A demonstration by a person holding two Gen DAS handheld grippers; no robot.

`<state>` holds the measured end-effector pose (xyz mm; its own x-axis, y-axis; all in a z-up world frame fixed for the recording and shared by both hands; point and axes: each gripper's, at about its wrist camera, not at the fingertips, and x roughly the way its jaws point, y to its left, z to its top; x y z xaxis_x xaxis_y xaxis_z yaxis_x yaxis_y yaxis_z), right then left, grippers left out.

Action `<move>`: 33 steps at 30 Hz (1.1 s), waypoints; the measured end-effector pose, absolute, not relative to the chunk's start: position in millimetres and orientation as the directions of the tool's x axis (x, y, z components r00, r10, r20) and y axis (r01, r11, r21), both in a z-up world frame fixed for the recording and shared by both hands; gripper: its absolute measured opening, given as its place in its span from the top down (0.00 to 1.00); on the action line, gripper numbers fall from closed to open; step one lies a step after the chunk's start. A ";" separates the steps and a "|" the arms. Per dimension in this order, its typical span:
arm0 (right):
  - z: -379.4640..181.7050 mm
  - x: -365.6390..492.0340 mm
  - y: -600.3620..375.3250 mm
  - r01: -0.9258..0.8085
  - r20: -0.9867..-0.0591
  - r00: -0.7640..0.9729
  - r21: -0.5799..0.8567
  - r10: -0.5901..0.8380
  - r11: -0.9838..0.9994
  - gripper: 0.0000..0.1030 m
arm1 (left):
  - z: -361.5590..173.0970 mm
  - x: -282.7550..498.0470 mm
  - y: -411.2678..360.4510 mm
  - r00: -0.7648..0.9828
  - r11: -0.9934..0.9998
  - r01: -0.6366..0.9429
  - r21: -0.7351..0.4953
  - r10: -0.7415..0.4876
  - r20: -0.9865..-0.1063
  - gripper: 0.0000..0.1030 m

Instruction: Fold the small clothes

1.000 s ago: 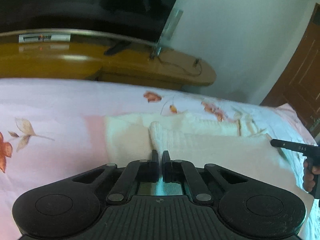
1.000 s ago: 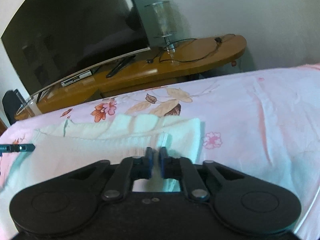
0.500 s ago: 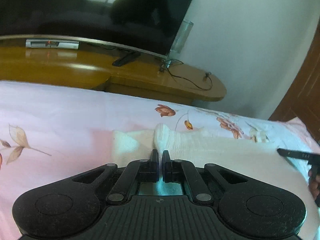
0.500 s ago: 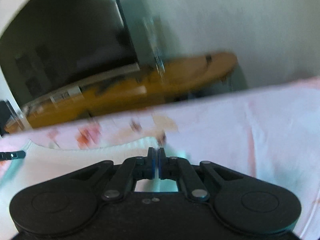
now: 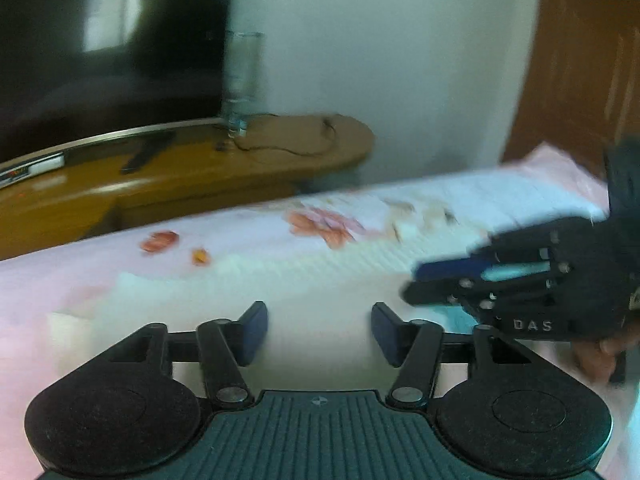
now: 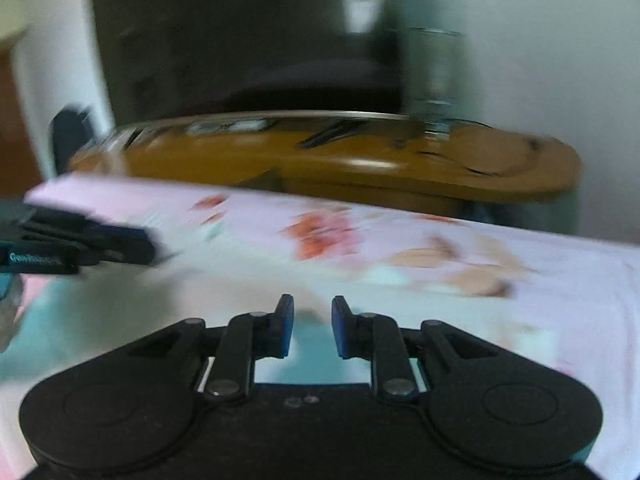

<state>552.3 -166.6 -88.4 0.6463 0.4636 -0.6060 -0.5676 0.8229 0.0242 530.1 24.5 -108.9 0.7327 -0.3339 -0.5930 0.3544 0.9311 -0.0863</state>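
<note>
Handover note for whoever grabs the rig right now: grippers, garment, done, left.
Left gripper: fingers apart and opening, nothing pinched; the white garment lies under them.
Right gripper: fingers apart and opening, gripping nothing; it hovers over the same garment.
Garment lies on the pink floral bedsheet, with a ribbed edge along its far side. The views are blurred.
Done: a fold seems laid, though blur hides how neat.
Left: check the edges, then likely fold again or smooth it.
</note>
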 end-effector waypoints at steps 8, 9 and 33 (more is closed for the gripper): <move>-99.1 582.6 -273.5 -0.249 -0.602 0.748 0.136 0.280 0.959 0.89 | -118.6 538.3 86.4 0.787 0.952 0.203 -0.230 -0.298 -0.540 0.44; -95.5 579.7 -276.6 -0.263 -0.607 0.741 0.132 0.288 0.956 0.89 | -115.6 533.9 85.6 0.793 0.961 0.182 -0.209 -0.269 -0.546 0.44; -64.0 484.6 -210.0 -0.456 -0.581 0.740 -0.065 0.338 0.887 0.77 | -82.6 451.6 28.7 0.765 0.960 0.273 -0.061 -0.255 -0.591 0.43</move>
<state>484.6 -210.0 -64.0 0.7402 0.3382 -0.5811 -0.4564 0.8874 -0.0649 451.6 28.7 -82.6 0.7653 -0.2552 -0.5909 0.2731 0.9601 -0.0609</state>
